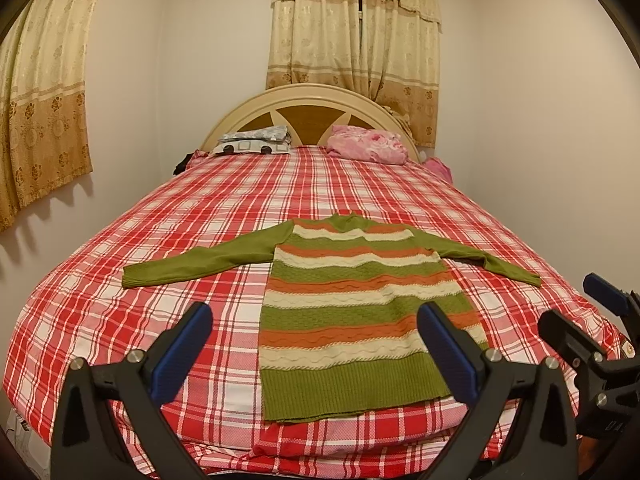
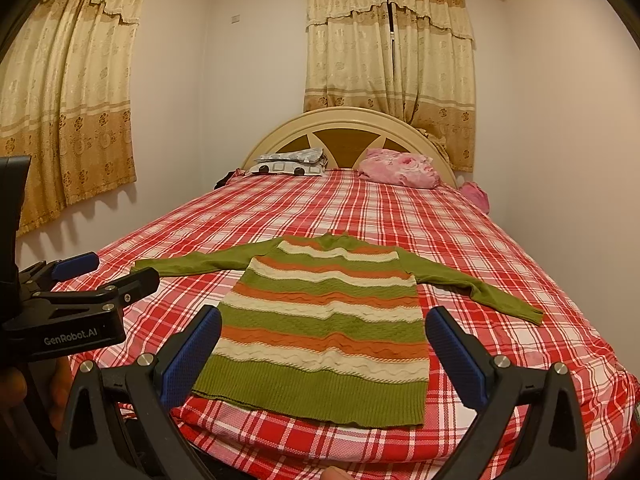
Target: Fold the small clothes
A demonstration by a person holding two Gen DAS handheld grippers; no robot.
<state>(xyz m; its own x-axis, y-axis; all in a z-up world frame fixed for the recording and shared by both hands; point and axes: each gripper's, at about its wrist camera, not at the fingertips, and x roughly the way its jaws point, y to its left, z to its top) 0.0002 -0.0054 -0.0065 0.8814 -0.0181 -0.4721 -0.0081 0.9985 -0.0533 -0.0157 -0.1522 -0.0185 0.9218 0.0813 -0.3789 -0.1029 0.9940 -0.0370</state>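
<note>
The striped sweater [image 1: 352, 312] lies flat near the bed's [image 1: 120, 320] foot edge — hem toward both grippers, neck toward the headboard, sleeves spread sideways. The left gripper [image 1: 316, 344] and right gripper [image 2: 324, 344] hover above the hem with fingers spread, holding nothing — about equally near it.

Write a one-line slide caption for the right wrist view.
Open right gripper hovers over a striped green sweater spread flat on a red plaid bedspread, left gripper alongside.

Home bedroom: plaid-sheeted bed [image 1: 200, 208] ahead of claw, arched headboard [image 1: 308, 98], pillows [image 1: 366, 145], curtains [image 1: 356, 28] beyond.
</note>
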